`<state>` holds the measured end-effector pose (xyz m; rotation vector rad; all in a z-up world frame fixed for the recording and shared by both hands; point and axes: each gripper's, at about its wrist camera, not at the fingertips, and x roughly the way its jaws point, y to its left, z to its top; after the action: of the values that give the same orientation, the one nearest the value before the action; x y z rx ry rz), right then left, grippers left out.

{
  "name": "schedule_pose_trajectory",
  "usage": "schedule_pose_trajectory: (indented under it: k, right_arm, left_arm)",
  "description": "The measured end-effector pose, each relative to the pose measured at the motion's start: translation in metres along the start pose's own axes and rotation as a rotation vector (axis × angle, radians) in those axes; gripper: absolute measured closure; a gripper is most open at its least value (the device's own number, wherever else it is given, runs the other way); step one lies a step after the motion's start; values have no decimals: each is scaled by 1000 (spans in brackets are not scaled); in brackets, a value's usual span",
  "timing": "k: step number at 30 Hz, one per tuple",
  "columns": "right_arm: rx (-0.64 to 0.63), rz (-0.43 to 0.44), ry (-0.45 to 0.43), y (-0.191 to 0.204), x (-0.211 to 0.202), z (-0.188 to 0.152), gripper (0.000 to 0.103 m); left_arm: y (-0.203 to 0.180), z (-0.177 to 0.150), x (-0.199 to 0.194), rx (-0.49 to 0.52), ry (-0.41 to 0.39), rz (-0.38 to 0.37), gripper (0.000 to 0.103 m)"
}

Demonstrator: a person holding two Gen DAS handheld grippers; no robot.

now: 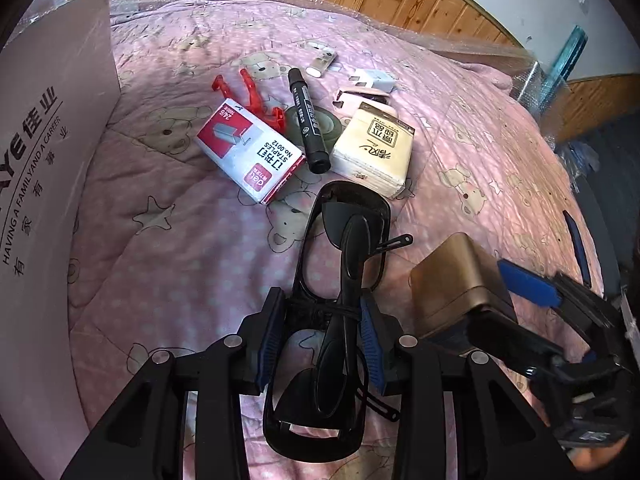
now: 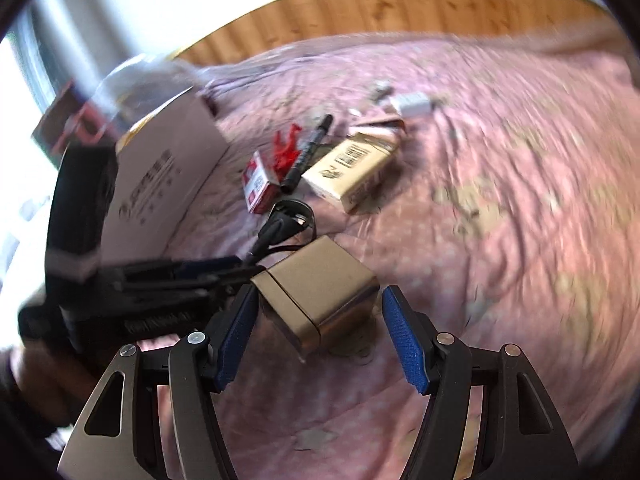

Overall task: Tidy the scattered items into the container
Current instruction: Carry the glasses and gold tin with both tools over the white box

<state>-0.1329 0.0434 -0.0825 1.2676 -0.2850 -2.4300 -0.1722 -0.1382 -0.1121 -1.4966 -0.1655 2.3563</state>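
My left gripper (image 1: 322, 308) is shut on a pair of folded black sunglasses (image 1: 348, 236), gripped across the frame, with the lenses pointing away over the pink bedspread. To its right is a gold-brown box (image 1: 460, 280). In the right wrist view this gold-brown box (image 2: 316, 304) sits tilted between the blue pads (image 2: 404, 344) of my right gripper (image 2: 320, 320), which is open, with a gap showing on the right side. The container, a tall cardboard box (image 1: 52, 160), stands at the left. The right wrist view is blurred.
Ahead on the bed (image 1: 180, 260) lie a red-and-white staples box (image 1: 250, 148), a red clip (image 1: 256, 96), a black marker (image 1: 308, 116) on a tape roll (image 1: 334, 122), a cream tissue pack (image 1: 376, 148), a white charger (image 1: 378, 78) and a small silver item (image 1: 322, 64). A wooden wall runs behind.
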Motion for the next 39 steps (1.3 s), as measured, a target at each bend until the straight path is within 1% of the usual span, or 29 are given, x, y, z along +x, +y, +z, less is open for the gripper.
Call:
schedule_pose_trajectory:
  k: [4,6,9,13,14,15,16,19,23,30,39]
  right_arm:
    - [79,-30,-12,5,10,10,34]
    - [109,-55,-9,3,16,15,34]
    - [154,-29,27,3,28,21,34]
    - [163,-37,48,5,41,22,34]
    - [172,-30,51,3,42,20,37]
    - [182,-14,46,1,40,17,49]
    - [183,-4,42,0,38,16,49]
    - [148,-28,35,1,29,13,49]
    - [145,-37,25,4,19,11,49]
    - [135,-63,20,15,-3,-2,49]
    - [87,-72,2,46,-24,-11,49]
  left_arm:
    - [-2,2,3,12,-11,-1,61]
    - [-1,2,3,19,-18,-3,62]
    - [0,2,3,36,-25,-13,63]
    - [0,-3,-3,33,-42,4,64]
    - [2,-4,-4,25,-44,1,64]
    - [5,-6,-6,15,-44,-2,64]
    - [7,-7,-8,5,-43,-7,64]
    - [16,-10,-16,-35,-46,-27,64]
    - [21,-12,-27,-67,-58,-47,64]
    - [15,-14,-50,-69,-97,-65,64]
    - [9,-23,-88,-65,-154,-58,64]
